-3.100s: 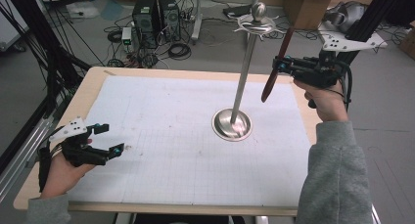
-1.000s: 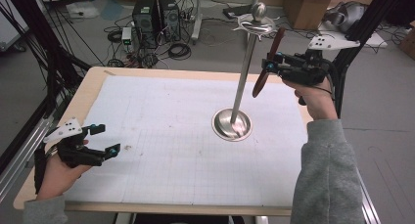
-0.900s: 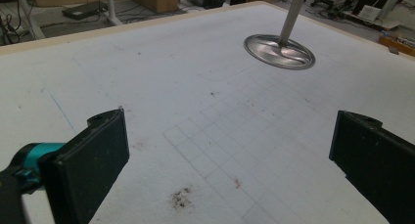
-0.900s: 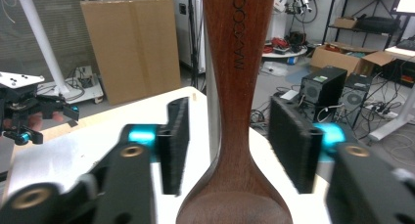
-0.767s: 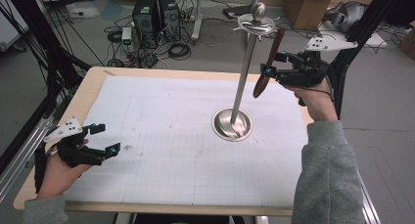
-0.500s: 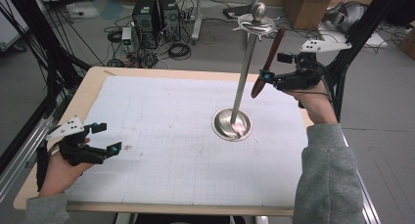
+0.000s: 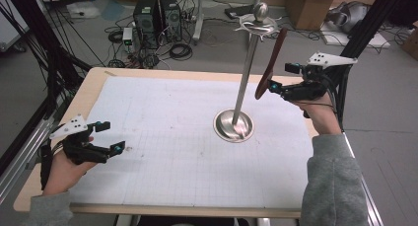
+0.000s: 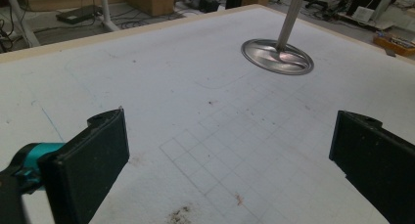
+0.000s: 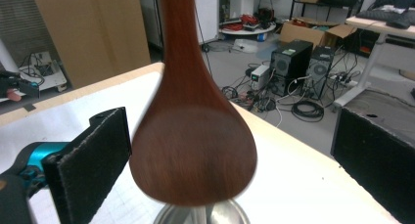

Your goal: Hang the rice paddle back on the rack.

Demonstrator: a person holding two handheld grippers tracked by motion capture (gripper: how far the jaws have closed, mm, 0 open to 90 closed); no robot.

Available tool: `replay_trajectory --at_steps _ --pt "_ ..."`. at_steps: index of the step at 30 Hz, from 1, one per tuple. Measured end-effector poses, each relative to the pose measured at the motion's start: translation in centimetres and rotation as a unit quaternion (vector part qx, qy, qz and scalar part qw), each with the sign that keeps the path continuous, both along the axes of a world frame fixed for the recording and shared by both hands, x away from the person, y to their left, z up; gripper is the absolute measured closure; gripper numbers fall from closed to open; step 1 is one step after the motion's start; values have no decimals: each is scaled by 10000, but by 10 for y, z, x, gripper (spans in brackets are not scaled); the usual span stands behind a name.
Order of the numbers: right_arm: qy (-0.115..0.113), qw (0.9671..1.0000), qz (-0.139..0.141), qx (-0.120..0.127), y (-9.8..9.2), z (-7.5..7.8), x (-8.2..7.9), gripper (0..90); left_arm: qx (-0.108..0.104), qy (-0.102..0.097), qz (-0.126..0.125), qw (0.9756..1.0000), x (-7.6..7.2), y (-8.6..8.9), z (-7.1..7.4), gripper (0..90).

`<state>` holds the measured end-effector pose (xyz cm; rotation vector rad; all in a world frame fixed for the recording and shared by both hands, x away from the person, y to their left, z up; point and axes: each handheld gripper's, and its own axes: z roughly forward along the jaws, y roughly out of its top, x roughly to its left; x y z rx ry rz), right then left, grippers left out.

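**Wooden spoon on rack: hanging done, release under way**

Progress. The wooden spoon hangs by its handle from a hook at the top of the metal stand, its bowl down and level with the right gripper, at the far right of the desk. The right gripper's jaws have just been opening; in the right gripper view they stand wide apart with the spoon's bowl between them, neither pad pressing on it. Judged from this, the hanging is complete. What is left appears to be drawing the right gripper clear without knocking the spoon off its hook.

Count, largest first.
- Desk, one: pale wooden edge, covered by a white gridded mat.
- Metal stand, one: slender upright pole on a round base, with curved hooks and a ball knob at the top; it stands right of centre on the mat. In the left gripper view the base shows far off.
- Wooden spoon, one: dark brown, hung from the stand.
- Grippers, two. The right one is as above. The left gripper is held at the near left, low over the mat, well apart from the stand; its jaws are open with nothing between them.
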<state>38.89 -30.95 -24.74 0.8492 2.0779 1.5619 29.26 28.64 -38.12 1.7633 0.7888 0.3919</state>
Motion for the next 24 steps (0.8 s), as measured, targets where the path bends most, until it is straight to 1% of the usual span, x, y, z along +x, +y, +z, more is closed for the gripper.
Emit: replay_trajectory --at_steps 1,4,5,6,9,10,11,14,16,17,20,22,23,24 --pt "-25 10000 -8 -6 -1 -2 0 3 -18 18 6 10000 0 0 0 18" --pt "-104 9998 18 171 -3 -6 -5 3 -20 16 5 10000 2 -1 -1 18" --pt "-120 9997 30 191 -3 -7 -6 3 -15 13 -10 10000 2 -2 -1 18" --pt "-126 9997 44 196 -3 -8 -7 3 -22 25 -19 10000 3 -2 -1 18" --pt "-61 9999 66 108 -1 -10 -8 3 -17 37 -27 10000 4 -4 -1 18" --pt "-80 9999 44 87 -1 -11 -10 3 -11 24 -48 10000 5 -4 -1 18" --pt "-143 9998 40 101 -1 -12 -11 3 -22 30 -49 10000 5 -5 0 18" --pt "-109 9998 31 167 -3 -16 -14 3 -42 7 -75 10000 7 -6 1 18" --pt "-61 9998 -13 204 -5 -21 -16 3 -59 -18 -101 9999 8 -7 2 18" --pt "-79 9998 -49 192 -6 -24 -17 4 -65 -22 -107 9999 9 -8 3 18" --pt "-123 9996 -194 189 -6 -31 -24 4 -61 -143 -168 9997 8 -10 8 18" --pt "-122 9996 -205 176 -7 -36 -27 4 -130 -204 -167 9996 8 -10 12 18" --pt "-102 9995 -244 161 -7 -38 -29 4 -130 -204 -167 9996 8 -10 12 18" --pt "-113 9995 -252 164 -7 -40 -29 4 -176 -279 -155 9993 8 -10 15 18"
